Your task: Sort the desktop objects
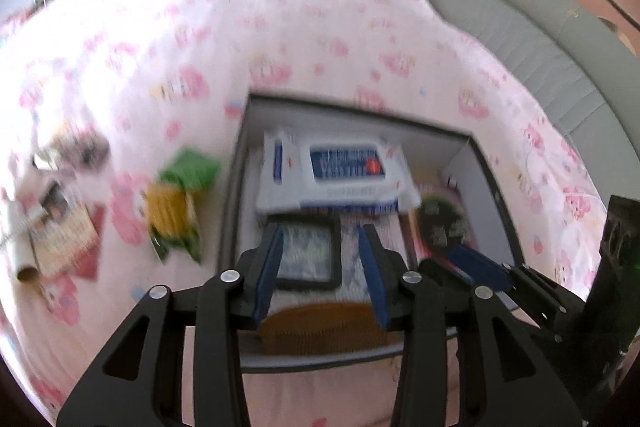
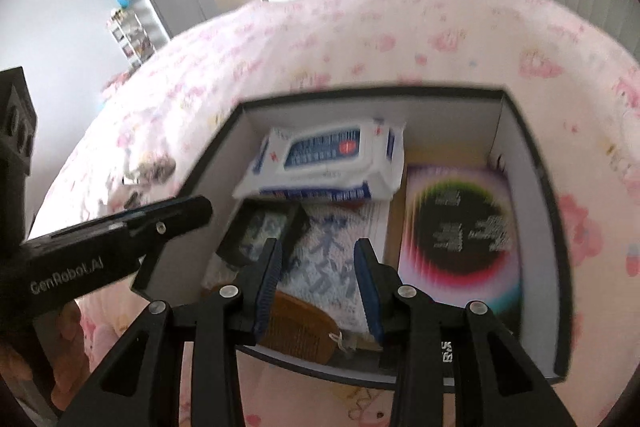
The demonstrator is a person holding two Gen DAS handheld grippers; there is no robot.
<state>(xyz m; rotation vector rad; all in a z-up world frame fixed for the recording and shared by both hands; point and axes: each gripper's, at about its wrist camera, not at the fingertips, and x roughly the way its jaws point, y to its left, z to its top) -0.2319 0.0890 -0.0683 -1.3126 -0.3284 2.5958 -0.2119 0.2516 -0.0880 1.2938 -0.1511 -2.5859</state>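
A black-rimmed box stands on the pink patterned cloth. It holds a white and blue wipes pack, a black framed item, a blue-patterned white cloth, a wooden comb and a dark round-patterned book. My left gripper is open and empty above the box. My right gripper is open and empty above the box. The right gripper also shows at the left wrist view's right side.
Left of the box on the cloth lie a green and yellow packet, a red and white booklet, a cardboard tube and a small dark cluttered item. A grey cushioned seat lies beyond the cloth.
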